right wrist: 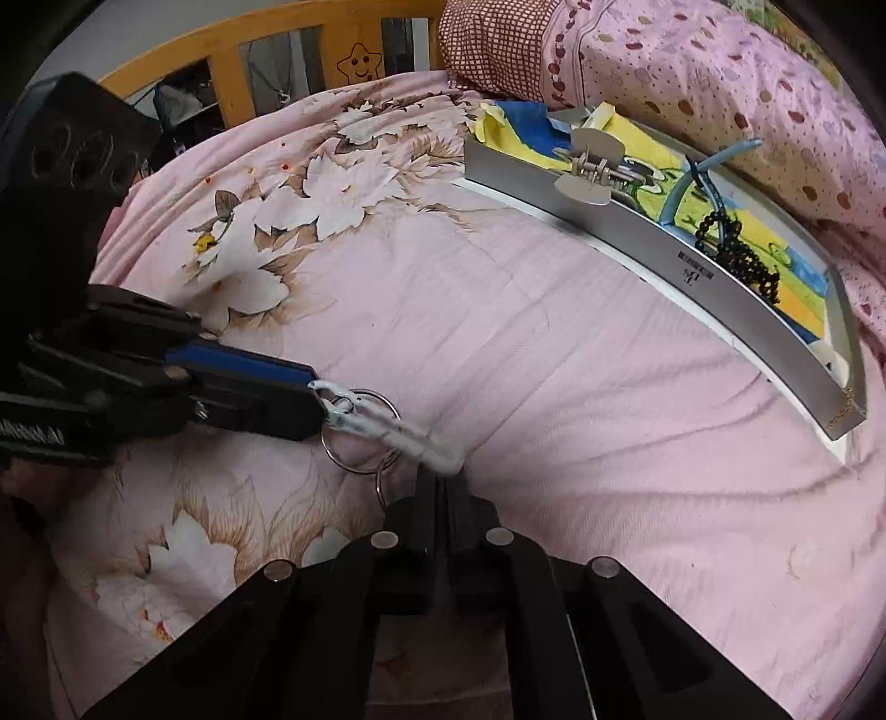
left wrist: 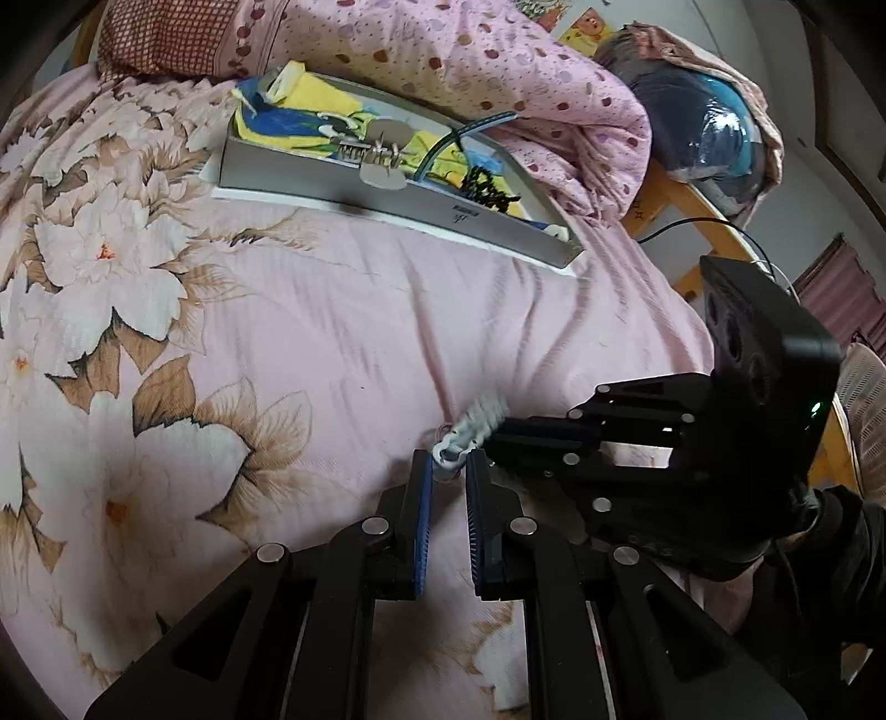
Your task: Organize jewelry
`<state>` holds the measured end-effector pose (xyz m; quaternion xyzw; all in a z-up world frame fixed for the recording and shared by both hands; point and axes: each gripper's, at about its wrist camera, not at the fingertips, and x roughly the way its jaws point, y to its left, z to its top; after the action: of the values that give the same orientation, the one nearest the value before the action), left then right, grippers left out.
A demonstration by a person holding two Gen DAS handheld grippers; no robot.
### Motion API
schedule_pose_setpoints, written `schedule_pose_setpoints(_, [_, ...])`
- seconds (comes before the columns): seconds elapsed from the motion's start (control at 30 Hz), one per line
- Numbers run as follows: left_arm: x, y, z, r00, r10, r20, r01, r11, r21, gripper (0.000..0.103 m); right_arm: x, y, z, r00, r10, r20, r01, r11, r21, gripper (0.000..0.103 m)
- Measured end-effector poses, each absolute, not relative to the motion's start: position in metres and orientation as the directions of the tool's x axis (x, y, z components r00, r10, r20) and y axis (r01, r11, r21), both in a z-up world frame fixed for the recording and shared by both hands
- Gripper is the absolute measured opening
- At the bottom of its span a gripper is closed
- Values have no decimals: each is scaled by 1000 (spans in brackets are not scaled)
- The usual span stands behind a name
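Observation:
A white braided keychain (right wrist: 387, 429) with a white clasp and metal rings (right wrist: 354, 443) hangs just above the pink bedspread. My right gripper (right wrist: 443, 482) is shut on its braided end. My left gripper (left wrist: 449, 471) is open, its fingers either side of the clasp end (left wrist: 451, 454); in the right wrist view its tips (right wrist: 310, 399) touch the clasp. A grey shallow box (left wrist: 387, 202) lies farther up the bed, holding a grey hair claw (left wrist: 382, 158), black beads (left wrist: 487, 188) and a blue band (left wrist: 443, 147).
A floral pink bedspread (left wrist: 332, 332) covers the bed. A rolled pink dotted quilt (left wrist: 498, 66) lies behind the box. A wooden bed rail (right wrist: 277, 33) borders the far side. A dark bundle (left wrist: 703, 122) sits at the bed's corner.

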<state>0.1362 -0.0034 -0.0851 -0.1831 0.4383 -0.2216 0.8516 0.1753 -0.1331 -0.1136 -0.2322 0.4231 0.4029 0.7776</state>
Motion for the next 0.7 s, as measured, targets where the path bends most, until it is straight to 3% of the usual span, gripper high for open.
schedule_pose_setpoints(0.07, [133,0,-84,522,-541,-659,212,831,-515,1,175,-135,-114,326,431,-841,-813,582,-16,3])
schedule_pose_setpoints(0.43, [129,2,-80,535,-537,-652,239,837,-493,1,168,-145,-105,384,436,-814,-773,634,-26,2])
schedule_pose_setpoints(0.5, [132,-4,-80,529,-532,-661,263,844,-468,3,169,-150,-104,387,430,-816,-766,642,-25,2])
schedule_pose_setpoints(0.63, [140,-22,-83,484,-531,-696,354,846,-399,20,170,-158,-104,383,428,-819,-756,654,-11,2])
schedule_pose_setpoints(0.7, [142,-29,-84,467,-533,-706,397,840,-371,21,171,-161,-103,381,431,-818,-755,656,-6,2])
